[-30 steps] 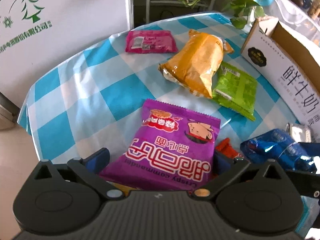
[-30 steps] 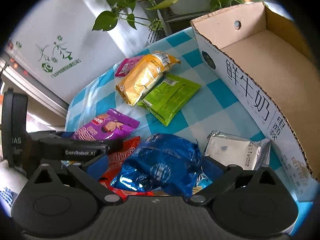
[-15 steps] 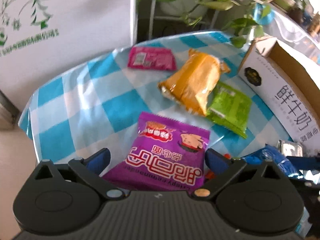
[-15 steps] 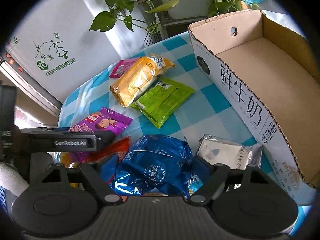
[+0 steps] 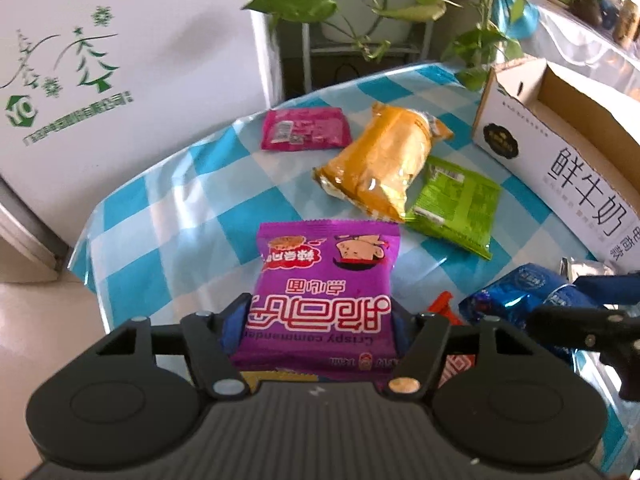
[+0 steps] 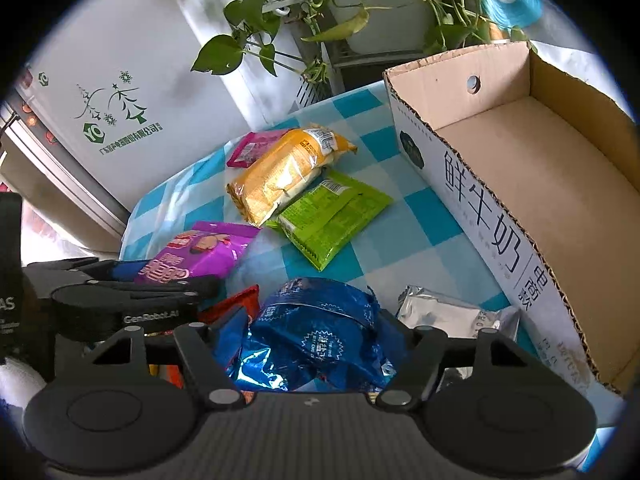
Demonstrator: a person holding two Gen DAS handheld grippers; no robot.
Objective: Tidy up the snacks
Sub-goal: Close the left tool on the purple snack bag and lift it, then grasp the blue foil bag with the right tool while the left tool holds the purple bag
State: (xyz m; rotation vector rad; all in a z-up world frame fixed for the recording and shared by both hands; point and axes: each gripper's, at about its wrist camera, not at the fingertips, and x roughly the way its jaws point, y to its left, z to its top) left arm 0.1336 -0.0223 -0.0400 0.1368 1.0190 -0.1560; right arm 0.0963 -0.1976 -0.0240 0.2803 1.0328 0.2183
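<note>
My left gripper (image 5: pixel 318 326) is shut on a purple snack packet (image 5: pixel 324 284) and holds it above the checked tablecloth (image 5: pixel 192 216). My right gripper (image 6: pixel 312 344) is shut on a crinkled blue snack bag (image 6: pixel 316 332), held just left of the open cardboard box (image 6: pixel 532 184). On the table lie a yellow bag (image 5: pixel 380 164), a green packet (image 5: pixel 456 204), a pink packet (image 5: pixel 304 128), a red packet (image 6: pixel 232 308) and a silver packet (image 6: pixel 444 312). The box looks empty inside.
A white cabinet (image 5: pixel 120 60) with green print stands behind the table on the left. Potted vines (image 6: pixel 280 20) hang behind the far edge. The table's left edge drops to the floor (image 5: pixel 32 308). The other gripper shows at the left of the right wrist view (image 6: pixel 120 300).
Both grippers closed on their packets and lifted them off the table; the left fingers now pinch the purple packet and the right fingers pinch the blue bag. Both views rose.
</note>
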